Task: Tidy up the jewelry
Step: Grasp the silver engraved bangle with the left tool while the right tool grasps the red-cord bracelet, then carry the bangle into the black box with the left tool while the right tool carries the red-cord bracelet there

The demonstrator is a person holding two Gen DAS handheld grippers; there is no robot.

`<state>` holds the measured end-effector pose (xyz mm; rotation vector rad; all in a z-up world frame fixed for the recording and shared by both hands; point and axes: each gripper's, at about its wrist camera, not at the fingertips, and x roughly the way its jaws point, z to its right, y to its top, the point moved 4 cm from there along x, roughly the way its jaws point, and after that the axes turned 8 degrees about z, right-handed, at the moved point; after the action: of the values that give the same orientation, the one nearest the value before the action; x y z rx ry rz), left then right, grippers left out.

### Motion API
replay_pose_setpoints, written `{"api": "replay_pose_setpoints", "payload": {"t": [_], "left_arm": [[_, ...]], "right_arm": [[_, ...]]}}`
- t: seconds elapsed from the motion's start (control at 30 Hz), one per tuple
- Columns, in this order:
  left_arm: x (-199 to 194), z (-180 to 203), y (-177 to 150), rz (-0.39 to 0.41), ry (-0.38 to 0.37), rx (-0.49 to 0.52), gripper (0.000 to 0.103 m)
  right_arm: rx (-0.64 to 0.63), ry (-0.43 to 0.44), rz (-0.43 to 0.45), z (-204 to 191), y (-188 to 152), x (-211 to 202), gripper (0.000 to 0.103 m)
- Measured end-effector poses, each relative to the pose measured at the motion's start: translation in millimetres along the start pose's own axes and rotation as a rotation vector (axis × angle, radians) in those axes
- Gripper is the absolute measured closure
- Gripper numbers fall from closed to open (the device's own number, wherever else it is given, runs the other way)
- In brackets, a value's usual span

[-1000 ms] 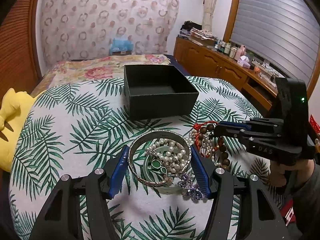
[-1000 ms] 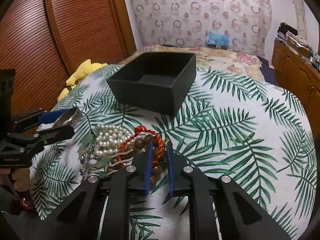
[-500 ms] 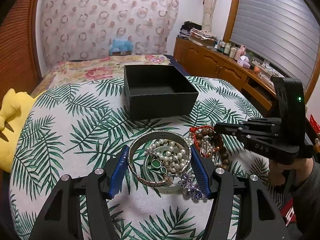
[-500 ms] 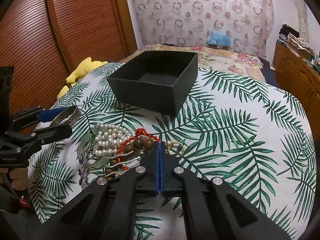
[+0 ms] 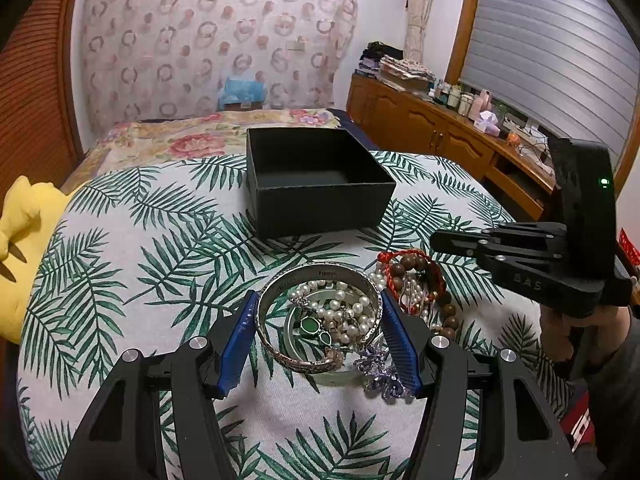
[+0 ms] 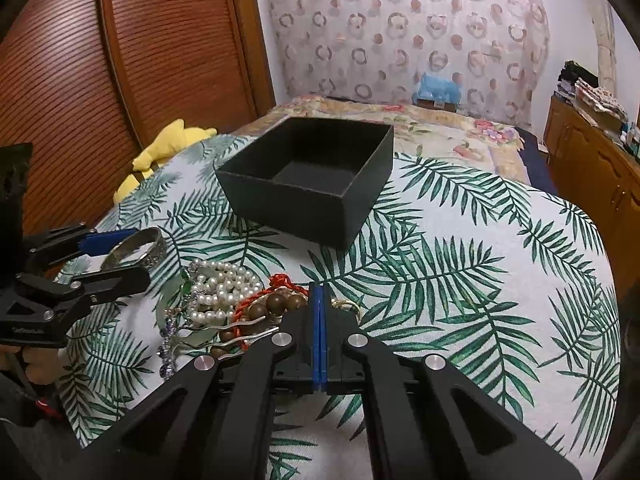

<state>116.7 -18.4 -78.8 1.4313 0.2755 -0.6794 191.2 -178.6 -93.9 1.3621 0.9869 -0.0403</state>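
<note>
An open black box [image 5: 316, 184] stands on the palm-leaf cloth; it also shows in the right wrist view [image 6: 312, 180]. My left gripper [image 5: 318, 312] is shut on a silver bangle [image 5: 316, 280], its blue pads [image 5: 394, 334] pressing both sides. Inside and under the bangle lie a pearl strand [image 5: 352, 312] and a green pendant [image 5: 309, 325]. My right gripper [image 6: 319, 300] is shut with nothing between its pads, its tips above the wooden bead bracelet [image 6: 280, 304] with red cord [image 6: 280, 282]. The pearls [image 6: 224, 284] lie to its left.
A purple ornament [image 5: 382, 372] lies by my left gripper's right finger. A gold ring [image 6: 346, 305] and silver hairpins [image 6: 232, 336] lie by my right gripper. A yellow plush toy [image 6: 168, 148] sits at the table's left edge. A wooden dresser [image 5: 440, 136] stands on the right.
My right gripper has closed from partly open to fully shut and has pulled back and risen off the bead bracelet. My left gripper has stayed still on the bangle.
</note>
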Motion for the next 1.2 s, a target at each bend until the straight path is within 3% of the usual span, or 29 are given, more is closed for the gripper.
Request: {"api": "replay_pose_setpoints", "payload": {"t": [0.03,0.1,0.3,0.33,0.4,0.63,1.2], "left_arm": [[0,0,0,-0.001,0.000,0.001,0.045],[0,0,0,-0.002,-0.001,0.000,0.045],[1,0,-3,-0.003,0.002,-0.003,0.045],[1,0,-4,-0.003,0.002,-0.003,0.045],[1,1,-4,-0.004,0.002,-0.003,0.045],[2,-1,-4,-0.003,0.002,0.000,0.045],[2,-4,20,0.027,0.005,0.009,0.045]], "right_arm": [[0.002,0.005,-0.004,0,0,2,0.098],[0.009,0.004,-0.010,1,-1,7,0.080],[0.006,0.016,-0.037,2,-3,15,0.078],[0.005,0.020,-0.041,2,-4,15,0.079],[0.000,0.018,-0.039,2,-4,14,0.100],[-0.023,0.026,-0.001,-5,3,1,0.100],[-0.080,0.017,0.135,-15,56,-52,0.100]]}}
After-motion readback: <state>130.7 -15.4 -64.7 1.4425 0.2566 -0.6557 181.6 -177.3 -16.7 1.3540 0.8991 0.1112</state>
